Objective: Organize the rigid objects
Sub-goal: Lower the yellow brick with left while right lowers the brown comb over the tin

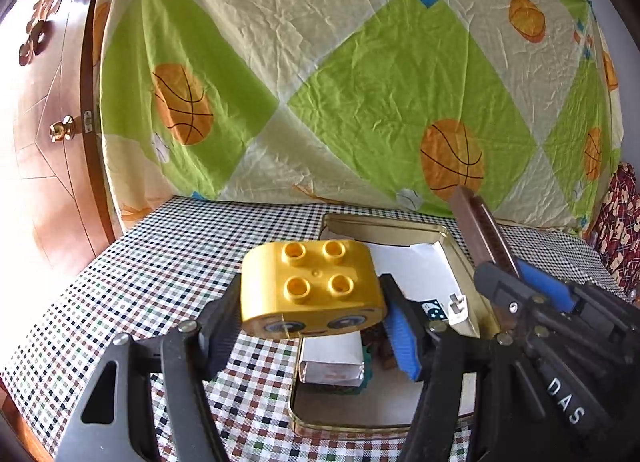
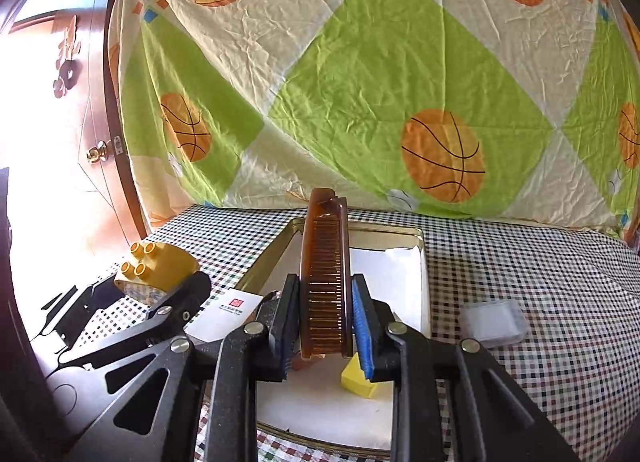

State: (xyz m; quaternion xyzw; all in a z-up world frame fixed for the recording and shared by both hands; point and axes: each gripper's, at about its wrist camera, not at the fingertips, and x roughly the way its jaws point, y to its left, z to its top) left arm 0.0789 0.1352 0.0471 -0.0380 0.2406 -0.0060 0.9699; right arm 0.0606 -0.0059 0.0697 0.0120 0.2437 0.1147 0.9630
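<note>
My left gripper point(image 1: 312, 294) is shut on a yellow toy block point(image 1: 312, 286) with four studs on top and a face on its front, held above the near-left part of a gold metal tin point(image 1: 466, 274). The same block point(image 2: 154, 268) and left gripper point(image 2: 168, 294) show at the left of the right wrist view. My right gripper point(image 2: 326, 314) is shut on a brown comb point(image 2: 326, 270), which stands upright on edge over the tin point(image 2: 422, 246). That comb point(image 1: 478, 230) and the right gripper point(image 1: 516, 286) rise at the right of the left wrist view.
Inside the paper-lined tin lie a white box point(image 1: 332, 360), a small yellow wedge point(image 2: 360, 380) and a white card point(image 2: 230, 312). A clear plastic case point(image 2: 494, 320) rests on the checked tablecloth point(image 2: 540, 302) right of the tin. A basketball-print sheet point(image 1: 360, 82) hangs behind; a wooden door point(image 1: 44, 142) stands left.
</note>
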